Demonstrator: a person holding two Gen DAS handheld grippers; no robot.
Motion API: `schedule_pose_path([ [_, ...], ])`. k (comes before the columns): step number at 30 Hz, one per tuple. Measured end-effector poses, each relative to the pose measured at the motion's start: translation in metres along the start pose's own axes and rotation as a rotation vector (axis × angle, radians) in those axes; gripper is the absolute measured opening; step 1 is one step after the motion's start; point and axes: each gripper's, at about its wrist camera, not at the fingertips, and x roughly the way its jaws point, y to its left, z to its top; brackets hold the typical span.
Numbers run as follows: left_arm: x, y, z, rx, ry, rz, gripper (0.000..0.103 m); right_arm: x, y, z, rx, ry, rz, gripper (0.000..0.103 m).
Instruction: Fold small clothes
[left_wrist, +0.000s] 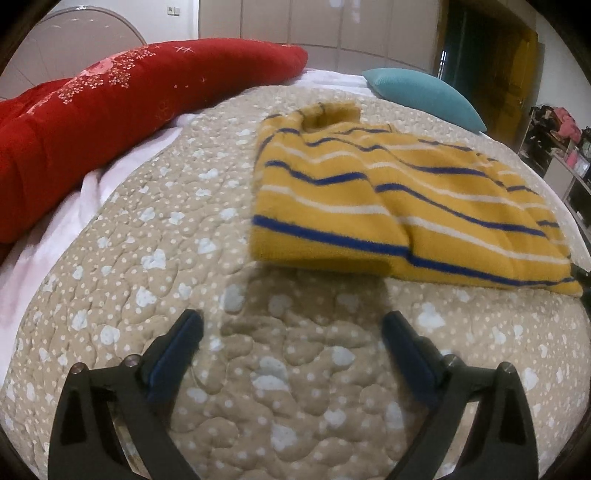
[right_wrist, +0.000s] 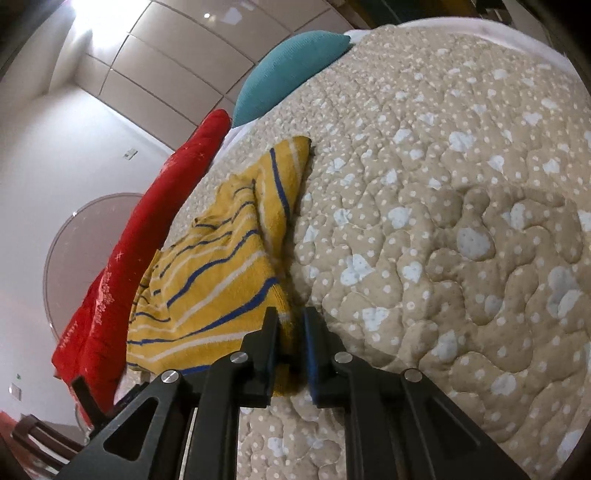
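A small yellow sweater (left_wrist: 388, 206) with blue and white stripes lies partly folded on a beige quilted bedspread (left_wrist: 184, 258), its collar at the far end. My left gripper (left_wrist: 291, 325) is open and empty, just short of the sweater's near hem. In the right wrist view the sweater (right_wrist: 207, 273) lies to the left. My right gripper (right_wrist: 291, 321) is shut on the sweater's near corner, with yellow cloth pinched between the pads. The right gripper's tip also shows at the sweater's right corner in the left wrist view (left_wrist: 581, 277).
A long red quilt roll (left_wrist: 110, 122) lies along the bed's left side, over a white sheet (left_wrist: 55, 229). A teal pillow (left_wrist: 424, 96) sits at the far end. Shelves with clutter (left_wrist: 557, 147) stand beyond the bed's right edge. A wooden chair (right_wrist: 37, 443) stands beside the bed.
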Motion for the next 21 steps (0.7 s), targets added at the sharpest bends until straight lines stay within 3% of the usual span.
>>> schedule_pose_path([
  [9, -0.014, 0.011, -0.014, -0.047, -0.065, -0.061, 0.098, -0.001, -0.003, -0.002, 0.014, -0.016, 0.024, 0.013],
  [12, -0.015, 0.01, -0.002, -0.076, 0.044, -0.036, 0.098, -0.003, -0.004, -0.003, 0.015, -0.016, 0.009, 0.013],
  [14, -0.024, 0.014, 0.012, -0.152, 0.061, -0.122, 0.098, -0.006, 0.006, -0.003, -0.001, 0.011, -0.056, 0.017],
  [16, -0.036, 0.019, 0.028, -0.22, 0.018, -0.243, 0.098, -0.018, 0.025, -0.005, -0.052, 0.015, -0.157, 0.029],
  [18, -0.046, 0.023, 0.044, -0.224, -0.055, -0.212, 0.098, -0.035, 0.055, -0.01, -0.142, -0.026, -0.25, 0.034],
  [21, -0.046, 0.034, 0.055, -0.217, -0.111, -0.143, 0.098, -0.043, 0.107, -0.01, -0.267, -0.055, -0.292, 0.034],
])
